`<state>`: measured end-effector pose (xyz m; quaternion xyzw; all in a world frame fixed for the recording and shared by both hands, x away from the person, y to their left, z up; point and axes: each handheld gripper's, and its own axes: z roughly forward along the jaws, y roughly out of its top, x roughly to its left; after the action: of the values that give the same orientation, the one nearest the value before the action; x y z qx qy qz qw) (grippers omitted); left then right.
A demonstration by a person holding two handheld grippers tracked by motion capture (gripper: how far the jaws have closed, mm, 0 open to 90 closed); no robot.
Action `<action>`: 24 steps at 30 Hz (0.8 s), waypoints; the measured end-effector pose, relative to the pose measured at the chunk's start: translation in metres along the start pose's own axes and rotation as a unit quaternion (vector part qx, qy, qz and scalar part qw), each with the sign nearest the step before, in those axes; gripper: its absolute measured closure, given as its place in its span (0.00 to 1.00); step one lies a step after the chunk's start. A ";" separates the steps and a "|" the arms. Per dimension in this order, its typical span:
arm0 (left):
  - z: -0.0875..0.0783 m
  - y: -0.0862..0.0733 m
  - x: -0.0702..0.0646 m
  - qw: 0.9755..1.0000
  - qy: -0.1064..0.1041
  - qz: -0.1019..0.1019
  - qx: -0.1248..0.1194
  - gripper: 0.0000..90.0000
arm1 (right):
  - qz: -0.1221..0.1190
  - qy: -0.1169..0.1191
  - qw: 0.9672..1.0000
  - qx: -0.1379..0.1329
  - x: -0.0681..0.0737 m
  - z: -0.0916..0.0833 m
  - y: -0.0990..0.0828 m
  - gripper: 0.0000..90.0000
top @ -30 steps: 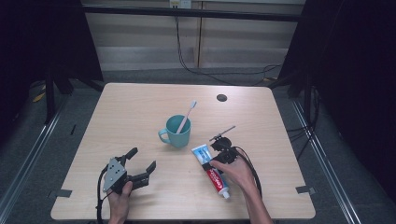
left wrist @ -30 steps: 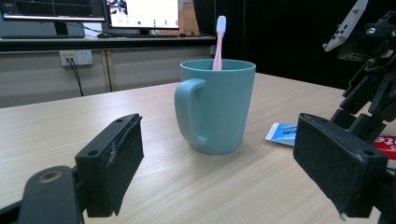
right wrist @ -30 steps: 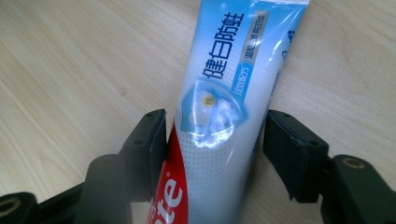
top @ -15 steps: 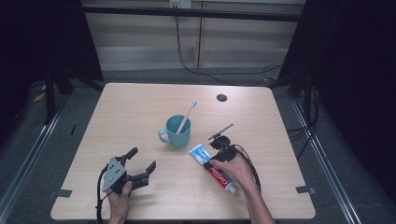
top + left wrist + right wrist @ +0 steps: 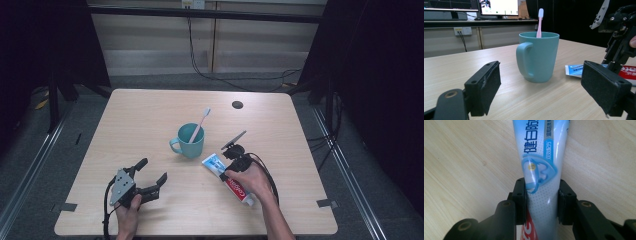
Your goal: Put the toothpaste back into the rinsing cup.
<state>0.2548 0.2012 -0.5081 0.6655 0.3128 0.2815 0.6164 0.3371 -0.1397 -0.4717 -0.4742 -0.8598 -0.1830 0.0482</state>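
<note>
Tube (image 5: 227,175) lies flat on the desk (image 5: 150,125), just right of the mug (image 5: 189,141) and apart from it, printed end toward the mug, red end under your right hand (image 5: 250,181). In the right gripper view the tube (image 5: 541,170) runs lengthwise between the jaws, and both pads (image 5: 520,200) sit against its sides. Right tool (image 5: 235,162) has just been closing and now reads as clamped on the tube, across its soft middle.

Risks from here:
- Grip is on the body, not the stiff crimp or the cap. Squeeze harder and you may dent the tube or push paste toward the cap.
- Skin is glossy. Lift fast and it may slide down through the pads or swing, since the ends overhang the jaws on both sides.
- Tube is still flat on the wood. Lower jaw edges are near the desk; tilt while lifting and they may scrape or lever the tube loose.
- Mug is near, with a toothbrush (image 5: 200,125) leaning in it. A wide swing of the printed end could knock the brush or nudge the mug.

Left tool (image 5: 147,180) rests on the desk well left of the mug, jaws apart and empty, facing the mug (image 5: 537,57). Bring it in carelessly and the tools could meet over the tube.
</note>
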 end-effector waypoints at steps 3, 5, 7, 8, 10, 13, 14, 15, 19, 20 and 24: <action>0.000 0.000 0.000 1.000 0.000 -0.002 0.000 0.18 | 0.007 0.013 1.000 -0.009 -0.004 -0.001 -0.002 0.77; 0.000 0.000 0.000 1.000 0.001 0.000 -0.001 0.18 | 0.014 0.021 1.000 -0.017 -0.006 -0.002 -0.004 0.78; 0.000 0.000 0.001 1.000 0.000 -0.001 -0.001 0.18 | 0.020 0.027 0.999 -0.021 -0.007 -0.003 -0.005 0.79; -0.001 0.000 0.001 1.000 0.000 -0.001 0.000 0.18 | 0.021 0.030 0.999 -0.024 -0.008 -0.004 -0.006 0.79; -0.001 0.000 0.001 1.000 0.001 -0.001 -0.001 0.18 | 0.026 0.031 0.999 -0.027 -0.009 -0.004 -0.007 0.79; -0.001 0.000 0.001 1.000 0.001 -0.002 -0.001 0.18 | 0.030 0.036 0.998 -0.034 -0.009 -0.004 -0.009 0.80; -0.001 0.000 0.001 1.000 0.001 -0.002 -0.002 0.18 | 0.033 0.037 0.998 -0.038 -0.010 -0.004 -0.010 0.80; -0.001 0.000 0.000 1.000 0.002 -0.003 -0.002 0.18 | 0.033 0.040 0.998 -0.040 -0.011 -0.005 -0.011 0.80; -0.001 0.000 0.000 1.000 0.003 -0.008 -0.006 0.18 | 0.030 0.038 0.998 -0.041 -0.010 -0.005 -0.012 0.81; 0.000 0.000 0.000 1.000 0.003 -0.010 -0.008 0.18 | 0.030 0.036 0.998 -0.043 -0.009 -0.006 -0.012 0.81; -0.001 0.000 0.000 1.000 0.002 -0.010 -0.008 0.18 | 0.035 0.036 0.997 -0.053 -0.008 -0.006 -0.013 0.81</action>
<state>0.2547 0.2019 -0.5085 0.6570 0.3181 0.2791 0.6239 0.3296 -0.1546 -0.4716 -0.4993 -0.8293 -0.2435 0.0599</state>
